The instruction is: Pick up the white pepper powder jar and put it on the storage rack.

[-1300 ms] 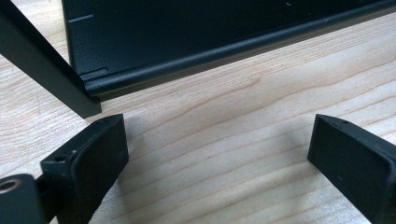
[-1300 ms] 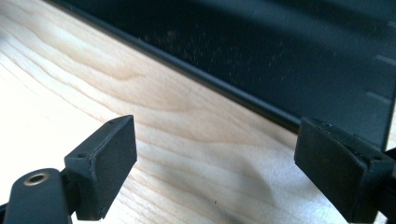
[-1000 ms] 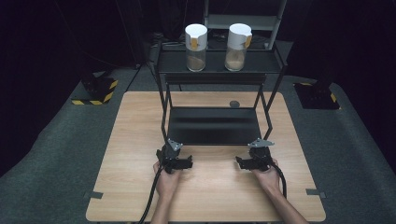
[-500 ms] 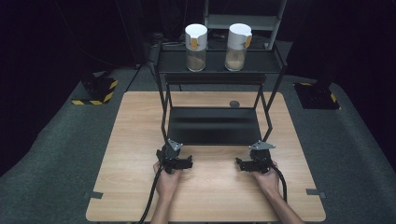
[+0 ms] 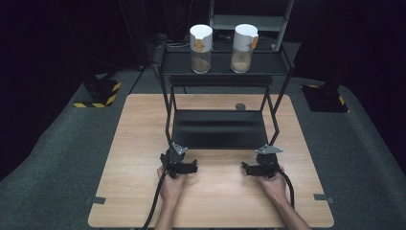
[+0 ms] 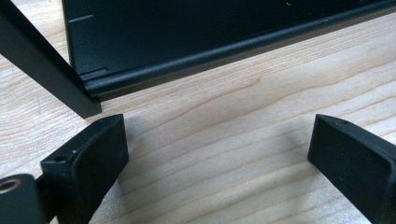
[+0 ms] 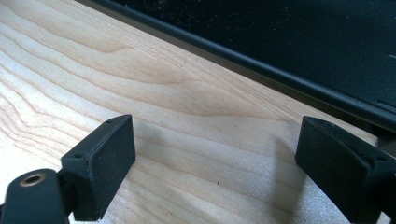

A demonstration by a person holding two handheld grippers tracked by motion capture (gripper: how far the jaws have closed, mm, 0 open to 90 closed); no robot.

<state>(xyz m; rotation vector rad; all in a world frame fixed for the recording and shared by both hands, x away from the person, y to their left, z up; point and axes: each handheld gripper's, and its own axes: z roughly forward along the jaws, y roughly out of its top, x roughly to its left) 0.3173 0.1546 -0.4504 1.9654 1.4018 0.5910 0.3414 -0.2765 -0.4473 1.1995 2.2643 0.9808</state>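
Observation:
My left gripper [image 5: 178,158] rests on the wooden table [image 5: 139,134] just in front of the black rack's front left leg [image 6: 44,65], held by a hand. Its jaws stand wide apart over bare wood in the left gripper view [image 6: 219,140]. My right gripper [image 5: 265,160] lies near the rack's front right leg, also open, nothing between its fingers [image 7: 217,140]. The rack's lower shelf [image 5: 218,129] sits right ahead of both. Two clear jars with white lids, one on the left [image 5: 200,43] and one on the right [image 5: 244,42], stand on the top shelf [image 5: 220,67].
A small dark round object [image 5: 240,106] lies on the table behind the lower shelf. Grey carpet surrounds the table, with black-and-yellow striped bases at the left [image 5: 98,93] and right [image 5: 328,98]. Bare wood stretches to both sides of the rack.

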